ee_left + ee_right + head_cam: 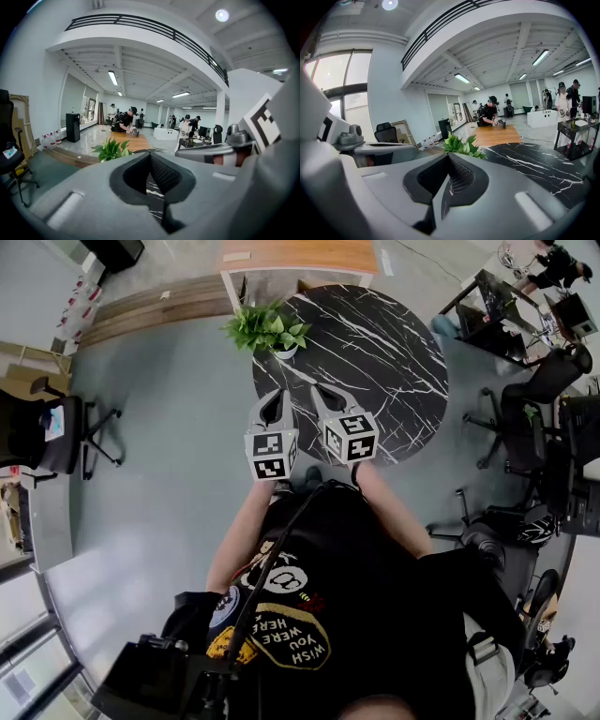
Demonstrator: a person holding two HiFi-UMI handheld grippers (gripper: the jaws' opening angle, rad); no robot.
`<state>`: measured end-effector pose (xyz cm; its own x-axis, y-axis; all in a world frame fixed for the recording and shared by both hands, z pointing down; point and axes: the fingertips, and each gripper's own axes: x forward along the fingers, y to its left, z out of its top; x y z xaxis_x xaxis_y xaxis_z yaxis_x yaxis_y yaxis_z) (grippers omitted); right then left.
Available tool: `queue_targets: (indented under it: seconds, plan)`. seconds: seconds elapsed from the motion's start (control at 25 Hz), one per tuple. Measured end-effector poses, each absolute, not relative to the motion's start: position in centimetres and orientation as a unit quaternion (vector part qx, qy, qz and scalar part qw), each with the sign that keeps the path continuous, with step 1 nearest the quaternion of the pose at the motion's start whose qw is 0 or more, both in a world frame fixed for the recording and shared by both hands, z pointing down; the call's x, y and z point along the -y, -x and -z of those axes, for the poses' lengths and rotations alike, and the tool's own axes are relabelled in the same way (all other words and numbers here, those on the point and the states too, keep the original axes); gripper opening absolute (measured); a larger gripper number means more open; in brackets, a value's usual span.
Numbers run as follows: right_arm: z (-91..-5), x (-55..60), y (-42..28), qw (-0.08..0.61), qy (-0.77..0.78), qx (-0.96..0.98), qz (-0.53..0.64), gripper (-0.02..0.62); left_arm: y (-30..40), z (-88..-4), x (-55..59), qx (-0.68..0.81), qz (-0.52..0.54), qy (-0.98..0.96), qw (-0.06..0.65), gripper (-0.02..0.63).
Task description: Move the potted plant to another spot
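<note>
While under potted plant (pixel 267 329) — black marble table (pixel 394 343), grey floor (pixel 169 427).

Across the front of my black shirt (pixel 356 559) sits a yellow patch (pixel 281 638) printed with the words "WISH YOU WERE HERE". Seen from my head camera, the lettering stands upside down.

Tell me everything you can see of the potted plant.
The potted plant is a small, bushy clump of bright green pointed leaves; whether real or artificial cannot be told. It stands upright in a small white pot, mostly hidden under the foliage. It sits at the far left edge of the round black table with white veining. Only the table touches it: the left gripper and right gripper are short of it, both shut and empty.
</note>
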<state>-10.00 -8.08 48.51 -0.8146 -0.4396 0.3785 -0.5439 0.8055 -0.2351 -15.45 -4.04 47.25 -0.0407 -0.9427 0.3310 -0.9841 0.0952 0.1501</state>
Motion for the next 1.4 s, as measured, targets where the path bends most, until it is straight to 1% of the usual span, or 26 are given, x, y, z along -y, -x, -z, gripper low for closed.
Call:
queue_targets:
  seconds: [0.68,1.16,1.4]
  plan:
    - [-49.9,9.2,11.1,0.161,-0.260,0.934,-0.184,0.002,16.8,-48.6,4.8,0.713,-0.058,-0.672,0.191,0.005]
    - [-53.8,12.2,13.5,0.205,-0.269,0.921,-0.192,0.002,19.6,-52.0,6.9,0.701,-0.077,-0.677,0.209,0.005]
    - [-55.8,15.7,14.8,0.212,-0.269,0.917,-0.204,0.002,21.3,-53.9,9.7,0.708,-0.083,-0.667,0.217,0.005]
